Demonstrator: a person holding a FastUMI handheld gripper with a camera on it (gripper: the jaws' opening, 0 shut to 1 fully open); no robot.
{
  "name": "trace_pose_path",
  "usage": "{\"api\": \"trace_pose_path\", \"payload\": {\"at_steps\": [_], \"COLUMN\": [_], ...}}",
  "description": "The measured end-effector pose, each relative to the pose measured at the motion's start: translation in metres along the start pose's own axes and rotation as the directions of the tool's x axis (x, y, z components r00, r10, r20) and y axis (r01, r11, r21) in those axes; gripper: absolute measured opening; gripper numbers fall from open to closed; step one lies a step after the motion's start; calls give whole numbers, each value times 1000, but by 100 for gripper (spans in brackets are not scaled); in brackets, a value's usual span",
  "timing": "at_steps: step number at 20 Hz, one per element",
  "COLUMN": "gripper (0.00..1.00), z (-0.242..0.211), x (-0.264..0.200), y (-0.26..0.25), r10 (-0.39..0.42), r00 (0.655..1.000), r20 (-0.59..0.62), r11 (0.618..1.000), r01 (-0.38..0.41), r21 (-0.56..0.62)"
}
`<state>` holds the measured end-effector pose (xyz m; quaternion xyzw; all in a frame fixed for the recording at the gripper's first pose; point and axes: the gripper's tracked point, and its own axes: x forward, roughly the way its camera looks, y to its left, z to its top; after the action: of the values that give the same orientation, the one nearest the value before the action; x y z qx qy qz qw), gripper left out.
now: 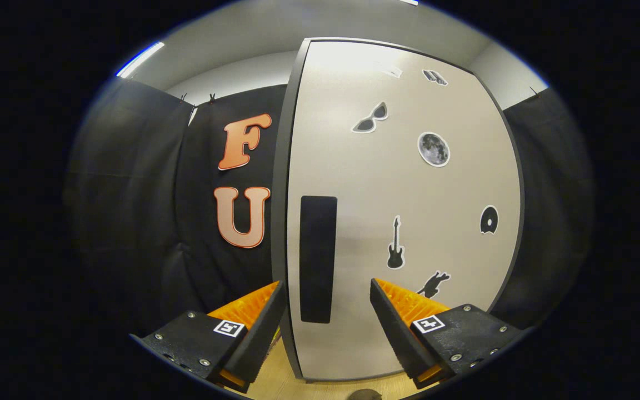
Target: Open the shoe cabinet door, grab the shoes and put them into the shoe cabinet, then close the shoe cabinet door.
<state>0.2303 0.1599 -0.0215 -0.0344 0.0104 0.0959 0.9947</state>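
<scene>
A shoe cabinet stands right ahead of me, its pale door (403, 211) shut and flat to the front. A tall dark handle strip (318, 258) runs down the door near its left edge. Several small stickers dot the door: sunglasses, a moon, a guitar, a disc. My gripper (326, 291) is open, its two fingers spread wide on either side of the handle strip's lower half and close to the door. Nothing is held between them. A dark frame edge (281, 183) runs along the door's left side.
Black cloth walls hang to the left and right of the cabinet. A light wooden floor (275, 378) lies under the fingers, with a small dark rounded thing (365, 394) on it just below the door.
</scene>
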Motion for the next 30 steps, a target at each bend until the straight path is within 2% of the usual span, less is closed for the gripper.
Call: {"api": "trace_pose_path", "payload": {"at_steps": [2, 5, 9, 10, 12, 22, 30], "gripper": [94, 87, 61, 50, 40, 29, 29], "z": [4, 4, 2, 3, 2, 1, 2], "x": [8, 18, 26, 26, 25, 6, -28], "y": [5, 10, 12, 7, 7, 4, -10], "r10": [-1, -1, -25, -40, -28, 1, -9], "r00": [1000, 1000, 1000, 999, 1000, 1000, 1000], "r20": [16, 15, 14, 20, 13, -27, -27], "r11": [1000, 1000, 1000, 999, 999, 997, 996], "r01": [1, 2, 25, 40, 28, 1, 11], "r21": [-9, -24, -18, -11, 22, 80, 85]}}
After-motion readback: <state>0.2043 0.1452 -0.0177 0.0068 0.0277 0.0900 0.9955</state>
